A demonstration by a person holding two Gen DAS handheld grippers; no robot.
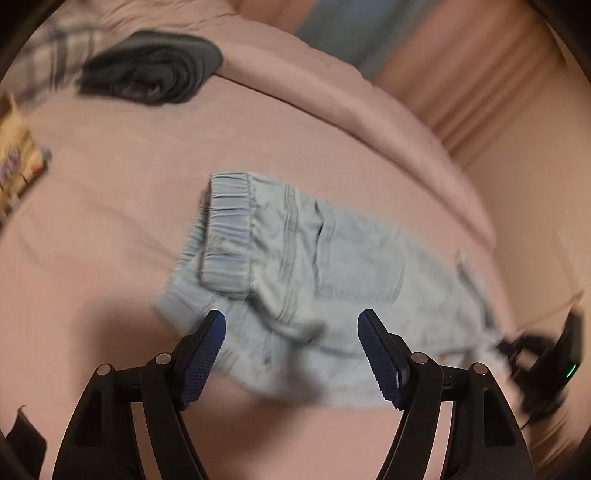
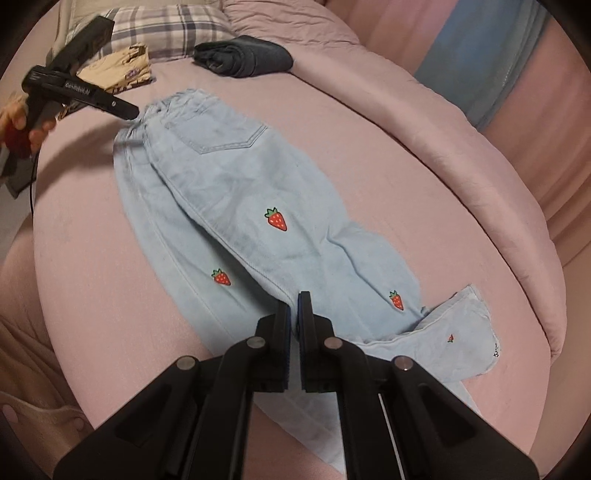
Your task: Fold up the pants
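Right tongs: closed, pads together, tips over the lower leg of the pants; whether cloth is pinched between them cannot be told.

Left tongs: open, pads well apart, hovering just above the waist end of the pants; nothing between them. Seen from the right wrist, their tip sits at the waistband, held by a hand.

Pants: light blue denim with strawberry patches, lying flat and lengthwise on the bed. Elastic waistband at the far left end, back pocket facing up, one cuff turned aside at the near right.

Bed: pink cover.

Beyond the pants: a folded dark garment, a folded tan garment, and a plaid pillow farthest back.
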